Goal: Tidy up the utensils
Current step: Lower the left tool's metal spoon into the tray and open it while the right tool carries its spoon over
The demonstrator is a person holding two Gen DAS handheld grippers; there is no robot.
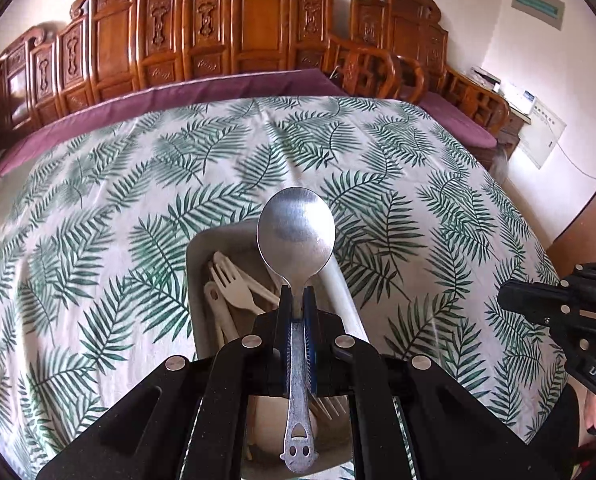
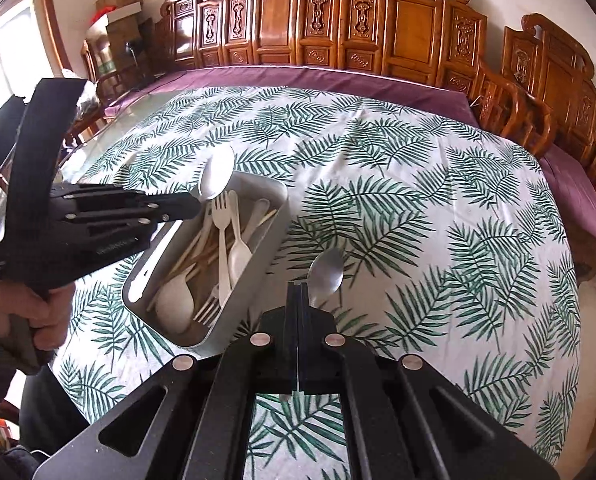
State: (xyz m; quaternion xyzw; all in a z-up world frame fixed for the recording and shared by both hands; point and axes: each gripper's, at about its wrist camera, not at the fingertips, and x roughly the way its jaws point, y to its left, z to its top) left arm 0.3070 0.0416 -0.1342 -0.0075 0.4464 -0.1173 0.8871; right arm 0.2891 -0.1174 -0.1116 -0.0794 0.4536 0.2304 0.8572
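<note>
My left gripper (image 1: 297,292) is shut on the neck of a metal spoon (image 1: 296,228), bowl forward, its handle running back between the pads. It hangs over a grey tray (image 1: 194,248) holding several white plastic forks and spoons (image 1: 234,284). In the right wrist view the same spoon (image 2: 218,176) sticks out of the left gripper (image 2: 198,204) above the tray (image 2: 258,280). My right gripper (image 2: 298,286) is shut, with nothing visible between its pads. A second metal spoon (image 2: 326,274) lies on the cloth just past it, its neck hidden behind a finger.
A fern-print tablecloth (image 2: 418,200) covers the table. Carved wooden chairs (image 2: 510,112) and a purple-cushioned bench (image 1: 218,92) line the far side. A person's hand (image 2: 46,312) grips the left tool. The right gripper (image 1: 538,304) shows at the right edge of the left wrist view.
</note>
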